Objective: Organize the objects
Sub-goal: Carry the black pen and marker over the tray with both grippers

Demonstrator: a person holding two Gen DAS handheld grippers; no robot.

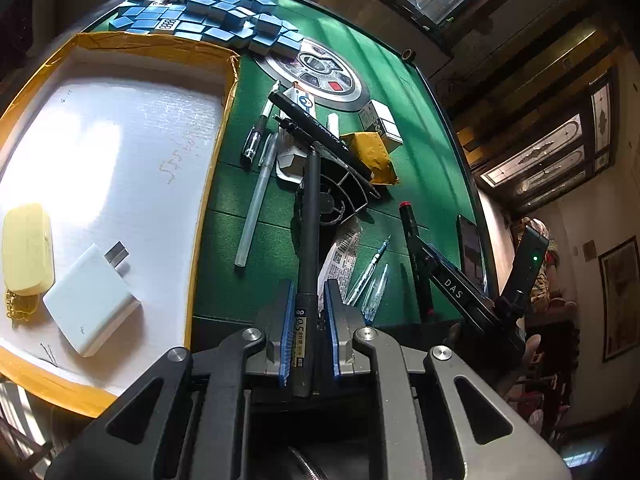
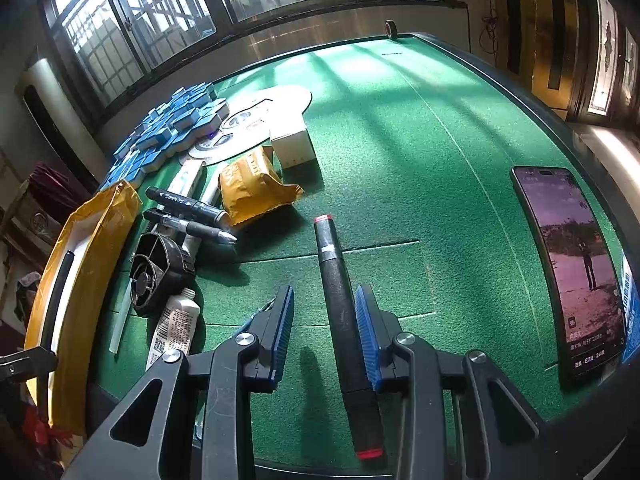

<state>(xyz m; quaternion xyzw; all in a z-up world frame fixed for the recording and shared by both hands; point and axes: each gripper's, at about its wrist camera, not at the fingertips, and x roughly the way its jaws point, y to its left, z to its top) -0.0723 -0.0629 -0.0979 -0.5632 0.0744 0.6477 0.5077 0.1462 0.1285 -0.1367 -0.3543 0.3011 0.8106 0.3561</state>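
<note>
Green felt table (image 2: 400, 128) as the landmark throughout

Left gripper (image 1: 311, 320): blue pads clamped tight on a black gel pen (image 1: 309, 216), held lengthwise between them, barrel running out ahead over the felt, tip up above the clutter at mid-table

Right gripper (image 2: 323, 320): jaws parted, wide gap on the left side, not pressing. Between them a black marker with red ends (image 2: 340, 304), lying on the felt, close against the right pad (image 2: 366, 332), well clear of the left one. Seen also from the left wrist view as a dark stick on the felt (image 1: 414, 248), beside the other gripper's body

At the table's left edge: shallow cardboard tray with yellow-taped rim (image 1: 208, 184), white floor. Inside it a white charger plug (image 1: 90, 300) and a pale yellow case (image 1: 27, 248), touching or nearly so, near the tray's near corner

On the felt just right of the tray: translucent pen (image 1: 256, 208), black pens (image 2: 188, 204), small black fan (image 2: 158, 276), white tube (image 2: 174, 328), crumpled yellow mailer (image 2: 250, 182), white box (image 2: 290, 146). Clear blue pens (image 1: 374, 276) near the left gripper

At the table's far left: heap of blue mahjong tiles (image 1: 208, 8), beside the round centre panel (image 1: 320, 74)

On the table's right side: phone (image 2: 572, 264), screen lit, lying flat near the rim. Roll of tape (image 2: 391, 27) on the far rim
</note>
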